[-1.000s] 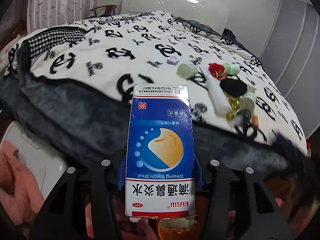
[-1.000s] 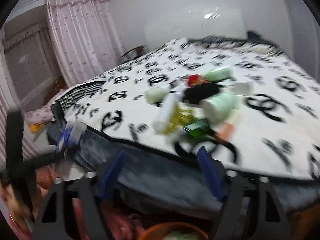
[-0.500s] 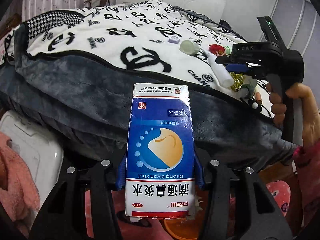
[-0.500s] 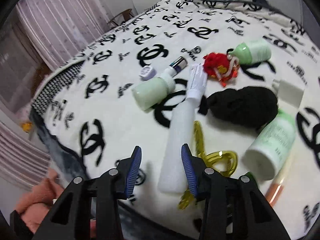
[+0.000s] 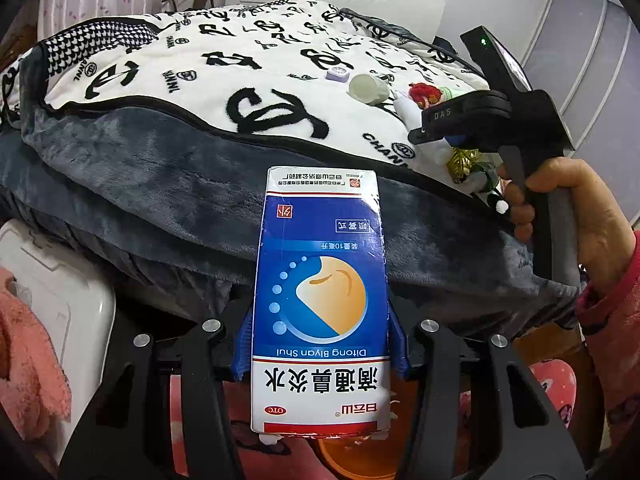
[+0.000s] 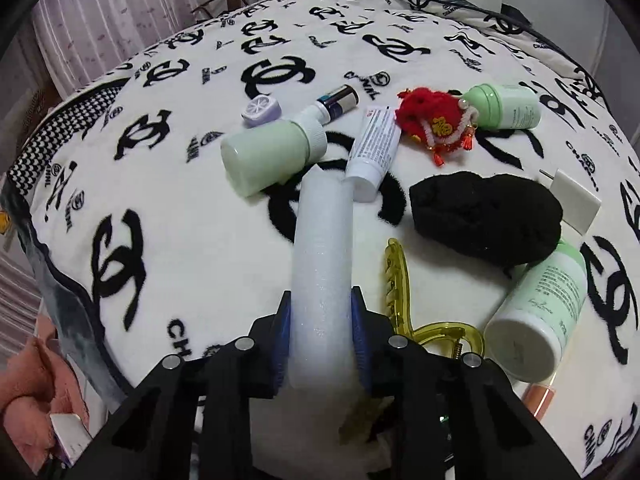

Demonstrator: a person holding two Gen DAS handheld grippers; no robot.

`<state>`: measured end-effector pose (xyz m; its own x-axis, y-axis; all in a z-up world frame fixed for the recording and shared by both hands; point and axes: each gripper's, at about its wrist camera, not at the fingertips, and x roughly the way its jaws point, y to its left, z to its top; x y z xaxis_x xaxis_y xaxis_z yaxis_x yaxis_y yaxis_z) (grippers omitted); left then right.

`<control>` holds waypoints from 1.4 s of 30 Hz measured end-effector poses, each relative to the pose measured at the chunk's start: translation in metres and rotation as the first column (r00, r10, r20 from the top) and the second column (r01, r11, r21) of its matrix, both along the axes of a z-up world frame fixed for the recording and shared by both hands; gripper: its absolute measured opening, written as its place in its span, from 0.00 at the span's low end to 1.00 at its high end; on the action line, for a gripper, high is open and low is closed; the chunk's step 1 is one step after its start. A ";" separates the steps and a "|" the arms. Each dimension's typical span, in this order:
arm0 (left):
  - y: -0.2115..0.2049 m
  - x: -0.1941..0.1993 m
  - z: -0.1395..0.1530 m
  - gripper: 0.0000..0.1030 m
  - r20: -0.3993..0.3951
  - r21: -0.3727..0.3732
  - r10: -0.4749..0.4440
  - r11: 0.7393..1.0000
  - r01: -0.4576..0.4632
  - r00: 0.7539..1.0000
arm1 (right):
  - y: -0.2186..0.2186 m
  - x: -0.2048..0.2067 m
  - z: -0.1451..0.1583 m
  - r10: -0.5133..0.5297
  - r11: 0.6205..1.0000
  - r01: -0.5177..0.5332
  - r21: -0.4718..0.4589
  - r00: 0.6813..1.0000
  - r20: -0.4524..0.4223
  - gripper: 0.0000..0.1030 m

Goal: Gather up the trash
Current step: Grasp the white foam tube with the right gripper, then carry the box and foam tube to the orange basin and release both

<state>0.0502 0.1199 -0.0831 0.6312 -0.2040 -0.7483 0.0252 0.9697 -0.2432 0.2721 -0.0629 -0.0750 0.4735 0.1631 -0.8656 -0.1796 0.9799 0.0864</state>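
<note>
**Right jaws now clamped on the white foam tube**

Half a second ago the right gripper point(image 6: 320, 332) stood with its jaws spread either side of the white foam tube point(image 6: 322, 248); now the blue pads press both its flanks. Its long axis runs straight away from the camera, near end between the jaws, far end touching a white squeeze tube point(image 6: 374, 148).

Beneath lies the bed point(image 6: 168, 216) with its logo-print blanket, bare to the left of the tube as far as the dark edge. To the right things crowd: a black fabric lump point(image 6: 486, 216), two pale green bottles point(image 6: 538, 312) point(image 6: 268, 156), a yellow hair claw point(image 6: 400, 284) just beside the tube, a red knitted charm point(image 6: 432, 124).

Only the left wrist view shows the right hand point(image 5: 568, 216) on its handle over the bed's right edge. There the left gripper point(image 5: 322, 344) pinches a blue medicine box point(image 5: 322, 300), long axis pointing away at the bed's grey side, print upside down, held below and clear of the mattress.
</note>
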 end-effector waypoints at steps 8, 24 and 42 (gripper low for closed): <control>-0.008 -0.015 0.010 0.49 0.007 -0.003 -0.044 0.999 0.044 0.999 | -0.030 -0.071 0.048 0.086 0.971 -0.099 0.219 0.994 0.070 0.24; -0.110 -0.021 -0.155 0.49 -0.486 -0.073 -0.416 0.896 0.438 0.769 | -0.114 -0.259 -0.127 0.107 0.966 -0.035 0.254 0.956 -0.275 0.25; -0.134 0.000 -0.242 0.69 -0.666 -0.032 -0.309 0.921 0.388 0.679 | -0.138 -0.242 -0.223 -0.060 0.958 0.185 0.220 0.877 -0.476 0.65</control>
